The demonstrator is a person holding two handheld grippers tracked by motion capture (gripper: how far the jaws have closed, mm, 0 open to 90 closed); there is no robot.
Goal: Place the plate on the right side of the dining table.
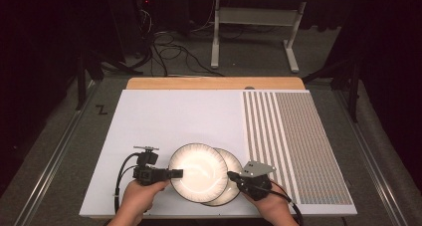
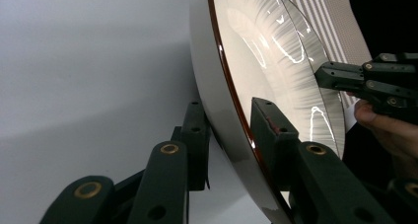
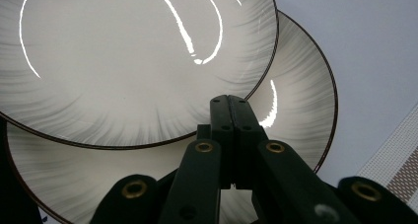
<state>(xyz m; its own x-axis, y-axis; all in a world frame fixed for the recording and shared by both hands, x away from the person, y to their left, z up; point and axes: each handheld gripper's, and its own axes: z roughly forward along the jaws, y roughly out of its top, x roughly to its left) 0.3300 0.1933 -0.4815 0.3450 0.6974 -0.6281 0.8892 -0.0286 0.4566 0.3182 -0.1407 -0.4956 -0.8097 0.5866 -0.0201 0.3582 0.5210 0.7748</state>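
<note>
My left gripper (image 2: 229,130) clamps the top plate's (image 1: 198,171) rim; my right gripper (image 1: 238,177) — jaws pressed together — sits over the lower plate (image 3: 296,105); I judge stacking half done — top plate still off-centre.

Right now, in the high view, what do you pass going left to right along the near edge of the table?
Left gripper → top plate → lower plate → right gripper → striped mat.
</note>
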